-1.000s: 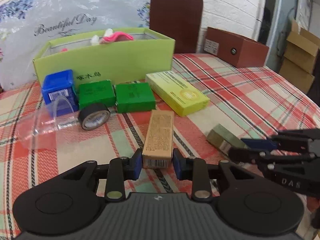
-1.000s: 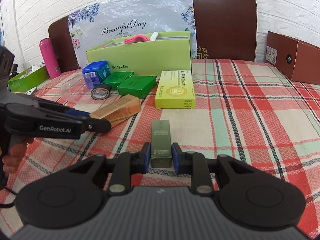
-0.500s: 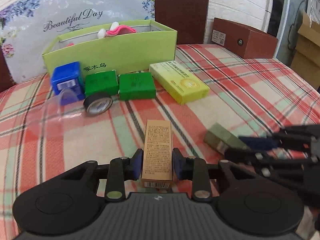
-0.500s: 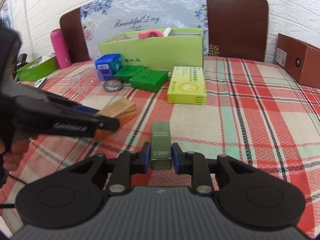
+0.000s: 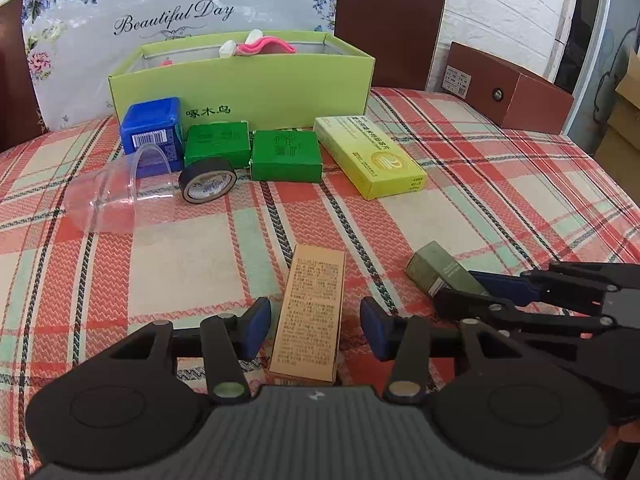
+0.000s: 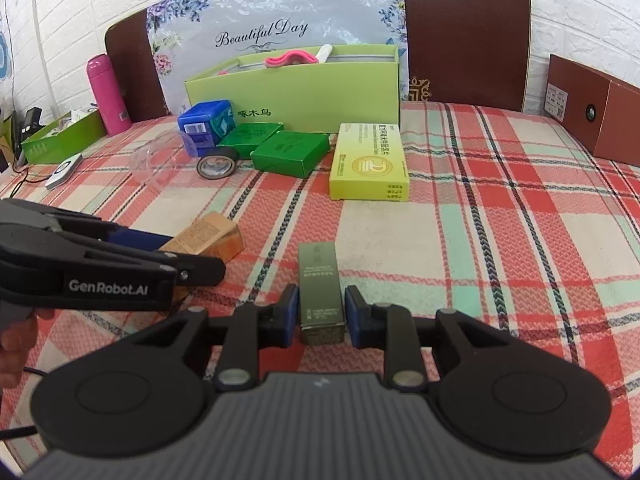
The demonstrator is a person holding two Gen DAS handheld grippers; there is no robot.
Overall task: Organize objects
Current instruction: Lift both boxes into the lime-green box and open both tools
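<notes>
A tan carton (image 5: 314, 312) lies lengthwise on the plaid tablecloth (image 5: 500, 208) between the pads of my left gripper (image 5: 315, 330). Those jaws are opening, and a gap shows on each side of the carton. In the right wrist view the same carton (image 6: 208, 232) pokes out past the left gripper (image 6: 192, 254). My right gripper (image 6: 322, 316) is shut on a slim olive-green box (image 6: 320, 280), with both pads against its sides. From the left wrist view, this olive box (image 5: 430, 266) sticks out of the right gripper (image 5: 460, 288) low at the right.
Farther back stand an open lime-green box (image 5: 248, 84), a blue box (image 5: 152, 128), two green boxes (image 5: 216, 146) (image 5: 286, 156), a black tape roll (image 5: 208, 180), a clear cup on its side (image 5: 116, 196) and a yellow carton (image 5: 372, 156). A brown box (image 5: 508, 92) and a pink bottle (image 6: 108, 92) flank the table.
The left jaws, earlier closed on the tan carton, have spread apart and let go of it. The right gripper keeps its hold on the olive box.
</notes>
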